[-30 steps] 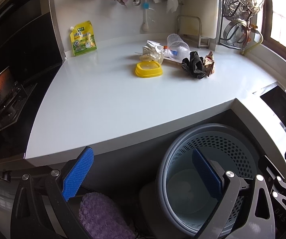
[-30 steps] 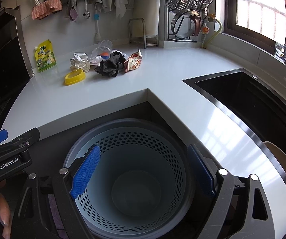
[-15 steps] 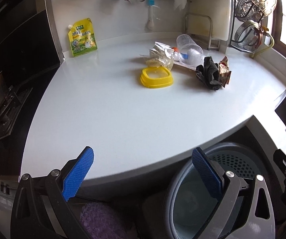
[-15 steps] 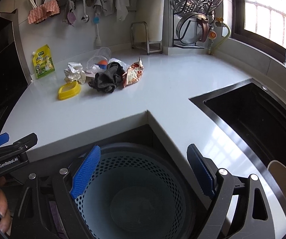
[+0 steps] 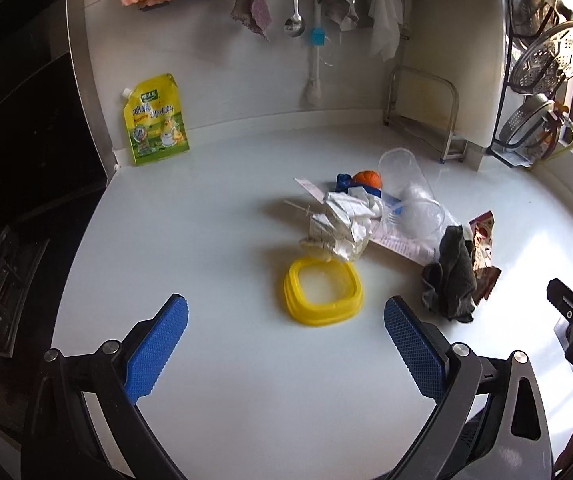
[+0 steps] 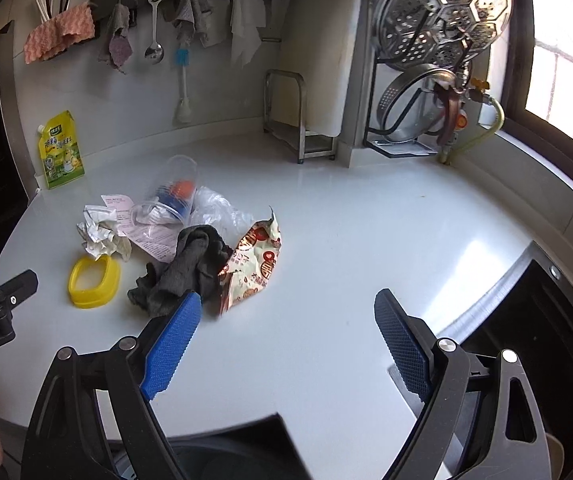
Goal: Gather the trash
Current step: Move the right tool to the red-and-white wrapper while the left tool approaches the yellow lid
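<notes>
Jaws on both grippers spread wide, empty; trash sits mid-surface: yellow ring (image 5: 323,295) straight ahead of left gripper (image 5: 284,354), dark cloth (image 6: 184,270) just beyond right gripper (image 6: 284,344), slightly left

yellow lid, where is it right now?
The yellow lid lies flat on the white counter, straight ahead of the left gripper, just in front of the crumpled paper and left of the dark cloth.

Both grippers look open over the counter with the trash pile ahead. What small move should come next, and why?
Probably ease the left gripper forward and down around the yellow ring: it lies nearest, roughly between the open jaws, apart from the crumpled paper. The right gripper is open too, near the dark cloth.
</notes>
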A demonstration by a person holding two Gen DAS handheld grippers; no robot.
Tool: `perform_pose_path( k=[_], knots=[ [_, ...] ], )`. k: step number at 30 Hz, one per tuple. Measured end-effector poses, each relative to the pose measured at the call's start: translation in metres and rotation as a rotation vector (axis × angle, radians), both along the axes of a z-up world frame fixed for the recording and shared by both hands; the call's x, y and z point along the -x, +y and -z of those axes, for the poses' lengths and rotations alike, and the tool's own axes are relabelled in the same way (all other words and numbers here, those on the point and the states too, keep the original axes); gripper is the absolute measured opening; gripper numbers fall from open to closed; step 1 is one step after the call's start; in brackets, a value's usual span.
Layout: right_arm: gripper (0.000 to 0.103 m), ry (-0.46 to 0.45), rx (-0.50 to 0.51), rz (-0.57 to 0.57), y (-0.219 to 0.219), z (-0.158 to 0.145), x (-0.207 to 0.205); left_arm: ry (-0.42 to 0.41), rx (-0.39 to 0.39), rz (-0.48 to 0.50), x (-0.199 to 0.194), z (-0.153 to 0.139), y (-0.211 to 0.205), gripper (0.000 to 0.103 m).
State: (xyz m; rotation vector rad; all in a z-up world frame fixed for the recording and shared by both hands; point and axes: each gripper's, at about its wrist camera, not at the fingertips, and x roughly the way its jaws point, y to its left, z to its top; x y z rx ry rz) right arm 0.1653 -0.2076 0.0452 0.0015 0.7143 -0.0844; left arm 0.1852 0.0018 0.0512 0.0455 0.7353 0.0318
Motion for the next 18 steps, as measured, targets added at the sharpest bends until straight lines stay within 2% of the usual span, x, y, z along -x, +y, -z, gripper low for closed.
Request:
perform_pose_path(
  k=[4, 8, 13, 18],
  knots=[
    [0.084, 0.038, -0.04, -0.018, 0.004, 0.007, -0.034, -0.005, 0.01, 0.0, -0.015, -0.004, 0.001, 0.097],
    [0.084, 0.082, -0.052, -0.021, 0.005, 0.023, -0.061, 0.026, 0.007, -0.007, -0.025, 0.008, 0.003, 0.097],
    [0.084, 0.129, -0.086, -0.029, 0.004, 0.041, -0.08, 0.068, 0.007, -0.008, -0.029, 0.027, 0.004, 0.097],
    [0.084, 0.174, -0.074, -0.014, 0.001, 0.055, -0.093, 0.09, 0.015, -0.009, -0.033, 0.038, 0.006, 0.097]
  ],
)
